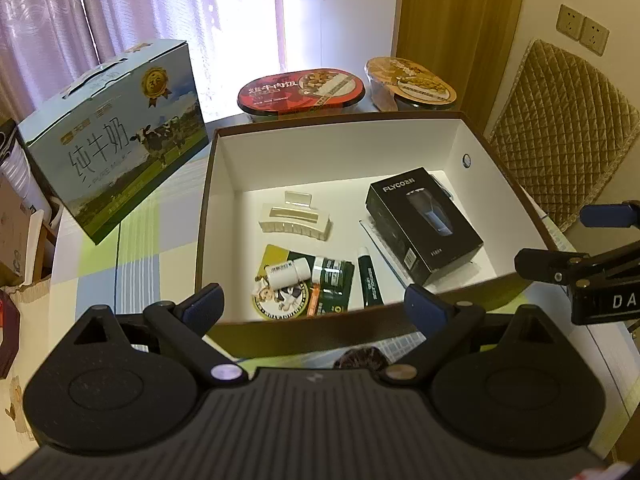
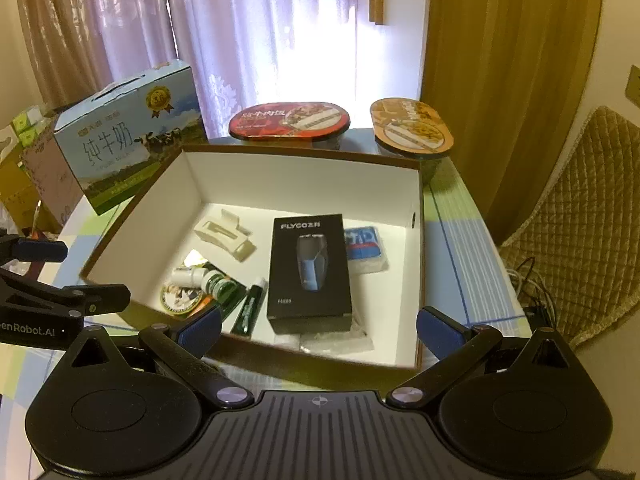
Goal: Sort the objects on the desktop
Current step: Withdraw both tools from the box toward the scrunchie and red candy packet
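both the left gripper (image 1: 312, 306) and right gripper (image 2: 318, 330) hover with fingers apart and empty above the near wall of the box (image 2: 280, 168). the shaver carton (image 2: 308, 268), hair clip (image 2: 226, 238) and tube (image 2: 250, 310) lie inside; any next pick should descend clear of that wall.

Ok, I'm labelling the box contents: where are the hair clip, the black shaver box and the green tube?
hair clip (image 1: 296, 222), left wrist view, on its ridged back.
black shaver box (image 2: 308, 268), right wrist view, top face.
green tube (image 1: 370, 280), left wrist view, mid-body.
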Motion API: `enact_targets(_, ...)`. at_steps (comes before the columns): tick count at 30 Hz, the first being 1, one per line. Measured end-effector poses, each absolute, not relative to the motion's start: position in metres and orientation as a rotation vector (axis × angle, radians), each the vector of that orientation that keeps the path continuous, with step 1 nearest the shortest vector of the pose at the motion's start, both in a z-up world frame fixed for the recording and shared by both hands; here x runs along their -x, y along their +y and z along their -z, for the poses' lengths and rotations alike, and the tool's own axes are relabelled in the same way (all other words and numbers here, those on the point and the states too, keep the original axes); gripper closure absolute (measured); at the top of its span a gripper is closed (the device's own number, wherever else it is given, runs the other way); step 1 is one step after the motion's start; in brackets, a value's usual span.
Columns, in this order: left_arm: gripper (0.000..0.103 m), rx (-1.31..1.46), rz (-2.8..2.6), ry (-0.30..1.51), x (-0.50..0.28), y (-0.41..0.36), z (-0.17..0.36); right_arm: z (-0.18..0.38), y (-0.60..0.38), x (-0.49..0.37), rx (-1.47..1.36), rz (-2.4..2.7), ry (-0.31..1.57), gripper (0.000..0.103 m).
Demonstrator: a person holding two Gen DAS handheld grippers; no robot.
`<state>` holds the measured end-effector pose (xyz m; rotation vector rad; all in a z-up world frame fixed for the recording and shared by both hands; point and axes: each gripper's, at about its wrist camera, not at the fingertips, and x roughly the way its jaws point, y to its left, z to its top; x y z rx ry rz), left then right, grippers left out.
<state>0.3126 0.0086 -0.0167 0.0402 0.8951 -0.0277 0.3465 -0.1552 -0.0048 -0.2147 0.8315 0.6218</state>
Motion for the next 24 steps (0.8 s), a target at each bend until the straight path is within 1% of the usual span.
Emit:
enact_targets(13,0.008,-0.021,0.023,0.858,-0.266,0.007,0.009,-0.006,-0.165,-0.302,0.192,-0.64,0.8,0.002)
enact_targets(24,0.008,-0.014,0.049,0.877,-0.239,0.007,0.018,0.005,-0.165,-0.273,0.218,-0.656,0.821,0.002)
